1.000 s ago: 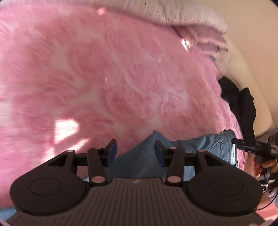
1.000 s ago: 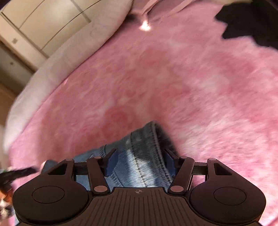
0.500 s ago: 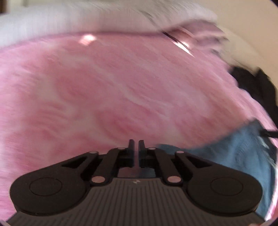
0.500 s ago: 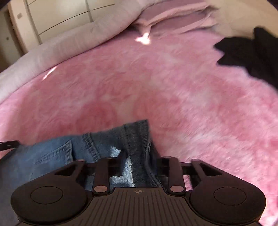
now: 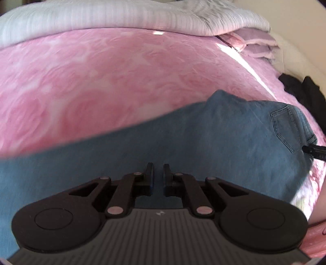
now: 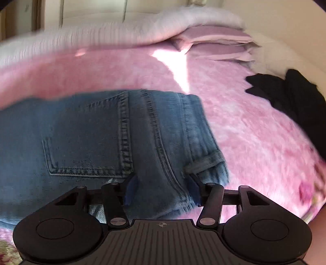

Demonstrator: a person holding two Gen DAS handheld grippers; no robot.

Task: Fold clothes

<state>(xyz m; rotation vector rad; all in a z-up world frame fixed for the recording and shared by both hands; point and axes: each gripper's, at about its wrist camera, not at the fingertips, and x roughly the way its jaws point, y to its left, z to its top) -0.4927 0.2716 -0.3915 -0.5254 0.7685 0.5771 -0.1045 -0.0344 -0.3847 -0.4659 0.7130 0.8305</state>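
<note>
The jeans [image 6: 126, 138] were blue denim, lying spread across the pink fluffy blanket [image 5: 101, 81], with a back pocket [image 6: 87, 138] outlined in double stitching, a stitched seam running beside it, and a belt loop [image 6: 205, 161] at the waistband end. In the left wrist view the denim stretched as a broad, smooth band from the lower left edge to the right, where the pocket showed again near the tip of the other tool. The right gripper [image 6: 161, 189] sat at the waistband end, its fingers part open with a bunched fold of the denim filling the gap between them; whether they pressed it tight could not be told. The left gripper [image 5: 158, 175] was over the plain leg fabric, its jaws nearly together with only a narrow gap, and whether any cloth was pinched there could not be told. The blanket was mottled pink and white, with a bright streak of sunlight [image 6: 177, 67] across it. Along its far edge lay a ribbed white bedcover [image 5: 101, 18] and folded pale pink bedding [image 6: 220, 42]. A black garment [image 6: 285, 91] lay crumpled on the right, well apart from the jeans. Cream cupboard doors [image 6: 91, 10] stood behind the bed.
</note>
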